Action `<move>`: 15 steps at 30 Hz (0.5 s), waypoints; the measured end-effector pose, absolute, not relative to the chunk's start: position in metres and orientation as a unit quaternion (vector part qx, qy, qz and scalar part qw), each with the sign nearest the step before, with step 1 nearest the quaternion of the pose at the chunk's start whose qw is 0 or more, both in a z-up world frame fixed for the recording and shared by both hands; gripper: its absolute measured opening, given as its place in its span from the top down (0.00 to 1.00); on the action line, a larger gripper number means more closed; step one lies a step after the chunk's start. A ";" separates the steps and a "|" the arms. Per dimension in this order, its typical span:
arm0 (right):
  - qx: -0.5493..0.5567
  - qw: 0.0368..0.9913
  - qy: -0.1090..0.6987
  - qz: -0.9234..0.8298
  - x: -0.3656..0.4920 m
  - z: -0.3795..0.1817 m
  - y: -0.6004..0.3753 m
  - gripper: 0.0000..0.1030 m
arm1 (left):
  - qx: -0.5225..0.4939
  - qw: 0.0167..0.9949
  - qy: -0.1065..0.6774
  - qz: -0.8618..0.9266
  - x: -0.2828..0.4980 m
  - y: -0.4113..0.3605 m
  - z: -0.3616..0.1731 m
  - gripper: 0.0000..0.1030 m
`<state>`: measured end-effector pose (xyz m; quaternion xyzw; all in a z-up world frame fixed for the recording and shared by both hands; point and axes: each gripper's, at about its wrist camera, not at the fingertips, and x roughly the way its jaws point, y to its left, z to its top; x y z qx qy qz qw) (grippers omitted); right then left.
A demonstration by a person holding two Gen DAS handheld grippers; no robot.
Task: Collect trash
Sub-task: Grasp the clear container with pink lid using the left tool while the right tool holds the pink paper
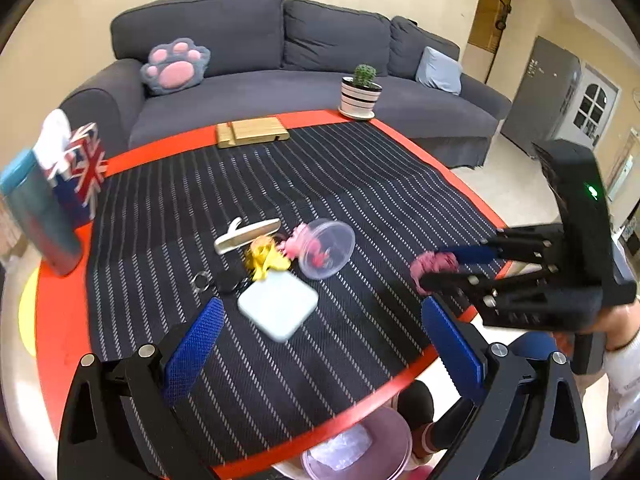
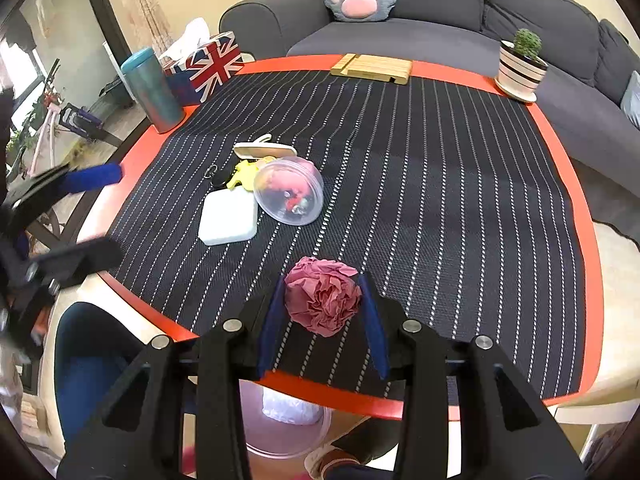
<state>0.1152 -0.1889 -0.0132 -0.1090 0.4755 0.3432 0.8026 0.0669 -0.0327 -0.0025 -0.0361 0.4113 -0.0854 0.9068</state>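
Note:
My right gripper (image 2: 322,292) is shut on a crumpled pink paper ball (image 2: 324,298) and holds it just above the striped mat near the table's front edge; the ball also shows in the left wrist view (image 1: 434,265). My left gripper (image 1: 320,320) is open and empty above the mat's near side. A clear plastic cup (image 2: 290,190) with pink scraps lies on its side mid-table, next to yellow crumpled paper (image 2: 244,174). A pink bin (image 2: 284,428) with a white liner stands on the floor under the table's front edge.
A white square pad (image 2: 229,217), black keys (image 2: 218,178) and a white phone (image 2: 264,150) lie beside the cup. A teal tumbler (image 2: 154,90), a flag tissue box (image 2: 208,66), a wooden stand (image 2: 372,66) and a potted cactus (image 2: 520,68) line the far edge. A grey sofa (image 1: 280,60) stands behind.

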 end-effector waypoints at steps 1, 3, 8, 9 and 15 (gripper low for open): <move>-0.108 0.803 0.476 0.342 0.115 -0.013 -0.191 0.63 | -0.032 0.905 0.415 -0.091 0.074 -0.034 -0.003 0.07; -0.104 0.804 0.476 0.341 0.115 -0.012 -0.196 0.63 | -0.024 0.901 0.423 -0.097 0.085 -0.037 -0.005 0.07; -0.096 0.807 0.476 0.336 0.117 -0.010 -0.204 0.63 | -0.008 0.888 0.444 -0.119 0.113 -0.041 -0.014 0.07; -0.095 0.807 0.477 0.336 0.117 -0.010 -0.205 0.63 | -0.004 0.887 0.446 -0.120 0.117 -0.041 -0.016 0.07; -0.091 0.808 0.477 0.333 0.119 -0.010 -0.211 0.63 | 0.016 0.875 0.465 -0.132 0.147 -0.045 -0.031 0.08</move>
